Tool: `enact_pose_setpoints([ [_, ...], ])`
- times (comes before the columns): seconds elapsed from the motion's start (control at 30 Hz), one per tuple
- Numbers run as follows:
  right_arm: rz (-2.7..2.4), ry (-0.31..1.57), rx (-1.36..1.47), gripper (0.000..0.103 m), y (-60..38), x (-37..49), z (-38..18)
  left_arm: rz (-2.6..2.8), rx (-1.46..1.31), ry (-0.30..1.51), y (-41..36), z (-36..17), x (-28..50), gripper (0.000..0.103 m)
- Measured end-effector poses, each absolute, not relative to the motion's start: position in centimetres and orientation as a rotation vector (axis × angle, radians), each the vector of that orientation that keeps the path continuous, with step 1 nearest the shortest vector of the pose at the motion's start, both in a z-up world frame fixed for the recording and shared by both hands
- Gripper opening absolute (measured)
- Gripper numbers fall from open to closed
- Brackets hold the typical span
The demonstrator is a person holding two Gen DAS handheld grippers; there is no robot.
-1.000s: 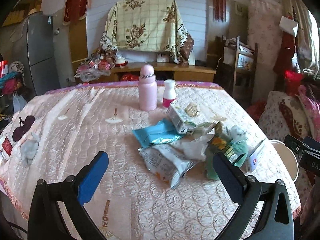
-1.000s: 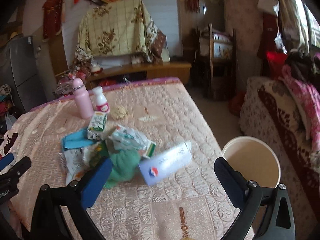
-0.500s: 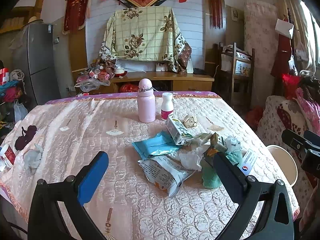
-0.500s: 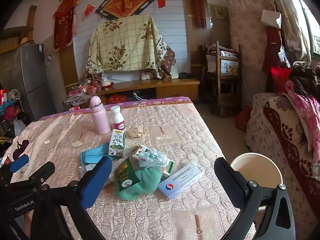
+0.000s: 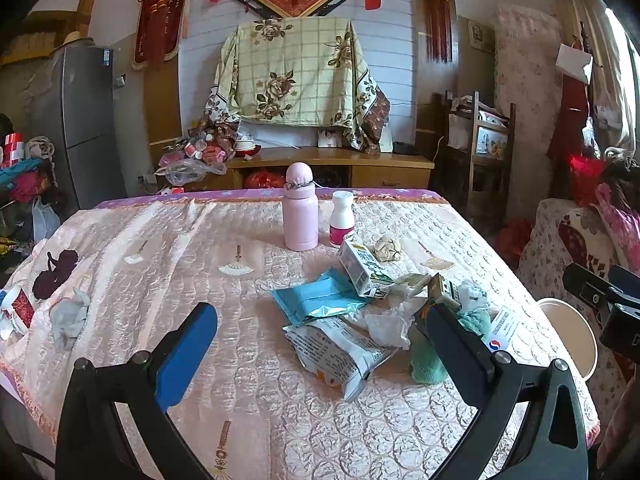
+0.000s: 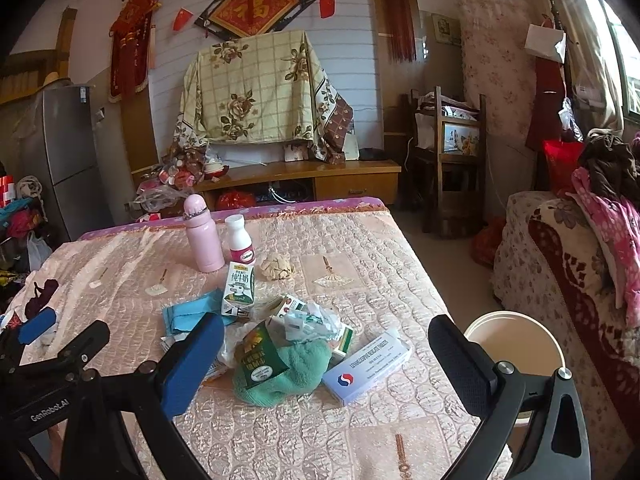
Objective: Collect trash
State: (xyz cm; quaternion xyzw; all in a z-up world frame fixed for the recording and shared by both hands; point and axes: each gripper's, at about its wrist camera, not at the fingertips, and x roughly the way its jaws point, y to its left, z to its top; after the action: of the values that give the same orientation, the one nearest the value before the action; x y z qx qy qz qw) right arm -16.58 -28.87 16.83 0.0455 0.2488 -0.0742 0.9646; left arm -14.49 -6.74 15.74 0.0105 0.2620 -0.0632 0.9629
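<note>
A heap of trash lies on the pink quilted table: a blue wrapper, a white snack bag, a milk carton, a green cloth, a white medicine box and a crumpled paper ball. A cream bucket stands beside the table's right edge. My left gripper is open and empty, held above the table short of the heap. My right gripper is open and empty, held above the heap's near side.
A pink flask and a small white bottle stand upright behind the heap. A grey cloth scrap lies at the table's left edge. A floral sofa is at the right, a wooden cabinet behind the table.
Both grippers have risen and drawn back from the table, so the heap sits farther off and the wall shows more. Both stay open and empty.
</note>
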Motion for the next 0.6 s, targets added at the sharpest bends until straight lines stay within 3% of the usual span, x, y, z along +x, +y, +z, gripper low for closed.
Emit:
enact_pose_setpoints([
  [0.6,-0.148,0.516,0.089,0.103,-28.44,-16.30,16.79,-0.122,0.020,0.539,-6.33,15.43,-14.44,0.103],
])
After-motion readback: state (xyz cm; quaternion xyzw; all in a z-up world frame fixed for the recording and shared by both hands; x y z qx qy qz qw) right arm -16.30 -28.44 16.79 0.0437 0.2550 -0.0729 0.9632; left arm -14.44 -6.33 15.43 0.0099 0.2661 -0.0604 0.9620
